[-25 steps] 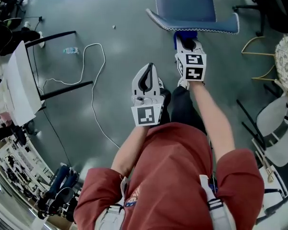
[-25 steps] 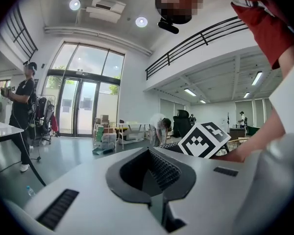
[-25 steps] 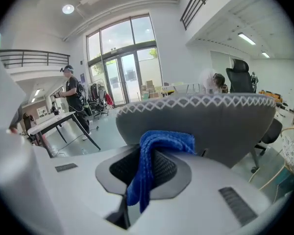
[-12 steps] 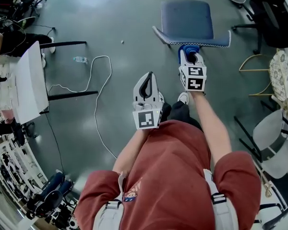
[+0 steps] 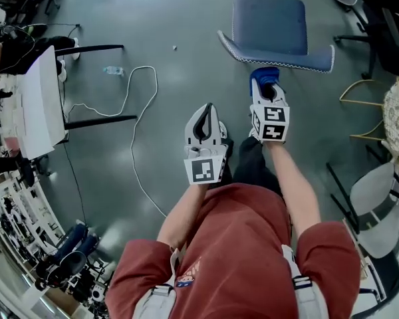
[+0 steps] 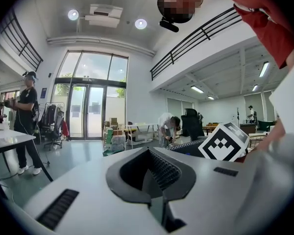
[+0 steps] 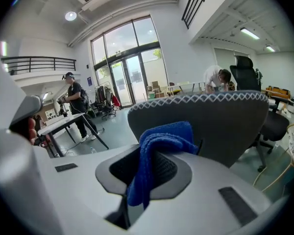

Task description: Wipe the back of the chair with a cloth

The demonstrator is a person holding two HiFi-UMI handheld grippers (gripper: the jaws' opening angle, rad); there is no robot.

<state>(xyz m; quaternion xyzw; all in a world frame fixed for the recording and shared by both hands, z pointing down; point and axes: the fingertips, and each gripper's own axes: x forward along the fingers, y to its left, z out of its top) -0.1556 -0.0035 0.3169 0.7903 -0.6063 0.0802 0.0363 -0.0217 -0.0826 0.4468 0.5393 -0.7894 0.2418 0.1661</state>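
Note:
The chair stands ahead of me, its blue seat [image 5: 269, 22] beyond the grey backrest with a white zigzag rim [image 5: 279, 60]. In the right gripper view the backrest [image 7: 220, 126] fills the middle. My right gripper [image 5: 266, 90] [image 7: 152, 168] is shut on a folded blue cloth [image 5: 265, 76] [image 7: 161, 141], which sits right at the near face of the backrest just below its rim. My left gripper [image 5: 203, 119] [image 6: 159, 173] hangs to the left, well short of the chair, shut with nothing in it.
A white table [image 5: 38, 105] on black legs stands at the left, with a white cable [image 5: 136, 111] and a water bottle [image 5: 114, 70] on the floor beside it. Grey chairs [image 5: 379, 198] and a black office chair [image 5: 386, 25] crowd the right. People stand farther off [image 7: 76, 106].
The head view has shifted, so the chair now sits lower in the frame. The right gripper keeps the cloth at the backrest rim; the left gripper has hardly moved.

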